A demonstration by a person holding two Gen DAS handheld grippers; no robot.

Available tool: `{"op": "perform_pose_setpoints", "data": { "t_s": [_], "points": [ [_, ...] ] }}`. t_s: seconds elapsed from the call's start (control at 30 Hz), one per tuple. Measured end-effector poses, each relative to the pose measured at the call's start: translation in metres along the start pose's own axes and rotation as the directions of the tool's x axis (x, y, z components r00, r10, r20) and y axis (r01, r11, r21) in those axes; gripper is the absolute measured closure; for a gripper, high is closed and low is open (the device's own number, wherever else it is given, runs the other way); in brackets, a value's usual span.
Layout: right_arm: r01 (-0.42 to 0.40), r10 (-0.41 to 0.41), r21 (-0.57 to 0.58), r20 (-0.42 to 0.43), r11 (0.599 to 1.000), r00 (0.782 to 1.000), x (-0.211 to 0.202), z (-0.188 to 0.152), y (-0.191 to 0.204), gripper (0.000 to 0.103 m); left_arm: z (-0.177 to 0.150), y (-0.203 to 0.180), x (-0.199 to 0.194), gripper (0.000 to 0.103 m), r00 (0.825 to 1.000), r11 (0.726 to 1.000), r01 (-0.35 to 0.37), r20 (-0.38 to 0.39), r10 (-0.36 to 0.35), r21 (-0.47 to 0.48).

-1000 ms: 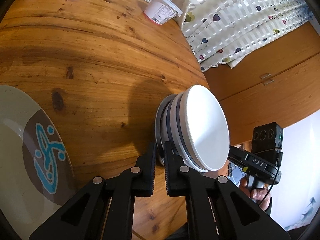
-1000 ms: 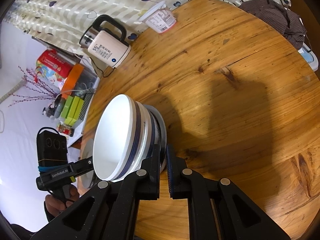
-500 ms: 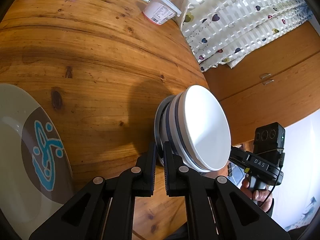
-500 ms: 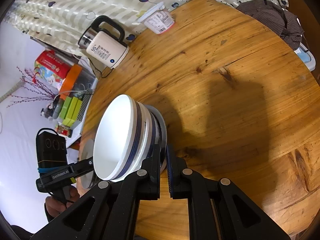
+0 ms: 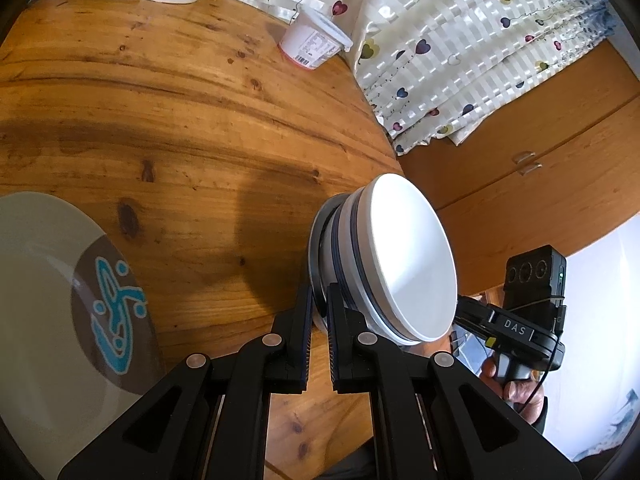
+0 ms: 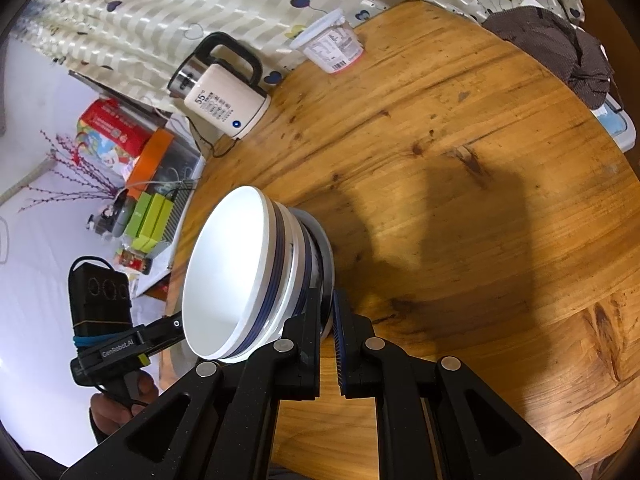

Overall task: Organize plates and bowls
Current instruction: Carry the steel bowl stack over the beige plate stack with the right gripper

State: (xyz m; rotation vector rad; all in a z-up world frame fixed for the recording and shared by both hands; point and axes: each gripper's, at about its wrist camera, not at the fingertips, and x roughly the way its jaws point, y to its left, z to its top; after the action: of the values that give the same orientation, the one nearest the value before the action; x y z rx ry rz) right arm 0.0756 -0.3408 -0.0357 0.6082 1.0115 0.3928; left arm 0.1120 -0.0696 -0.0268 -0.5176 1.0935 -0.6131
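Observation:
A stack of white bowls with dark blue bands (image 5: 404,260) sits on a small grey plate (image 5: 316,248), held above the round wooden table (image 5: 180,120). My left gripper (image 5: 319,300) is shut on the plate's rim at one side. My right gripper (image 6: 327,308) is shut on the rim at the opposite side; the stack (image 6: 240,280) shows there too. A large cream plate with a brown centre and blue motif (image 5: 60,300) lies on the table at the left of the left wrist view.
A white electric kettle (image 6: 224,100) and a yoghurt tub (image 6: 332,48) stand at the table's far edge by a heart-patterned curtain (image 5: 460,40). A dark cloth (image 6: 560,48) lies at the far right. A wooden cabinet (image 5: 540,160) is beyond the table.
Both grippers and the stack have shifted slightly across the table; the kettle has come into the left wrist view and the cream plate sits lower left.

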Motion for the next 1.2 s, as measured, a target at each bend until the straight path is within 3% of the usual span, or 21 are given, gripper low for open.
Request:
{"op": "perform_pose_setpoints", "data": {
  "t_s": [0.63, 1.2],
  "points": [
    [-0.05, 0.046, -0.104, -0.037, 0.993, 0.998, 0.02, 0.005, 0.065, 0.095, -0.008, 0.019, -0.068, 0.098, 0.992, 0.998, -0.039, 0.121, 0.044, -0.04],
    [-0.135, 0.102, -0.184, -0.178, 0.974, 0.979, 0.08, -0.005, 0.128, 0.095, -0.037, 0.073, -0.134, 0.098, 0.965, 0.977, -0.125, 0.208, 0.16, -0.172]
  ]
}}
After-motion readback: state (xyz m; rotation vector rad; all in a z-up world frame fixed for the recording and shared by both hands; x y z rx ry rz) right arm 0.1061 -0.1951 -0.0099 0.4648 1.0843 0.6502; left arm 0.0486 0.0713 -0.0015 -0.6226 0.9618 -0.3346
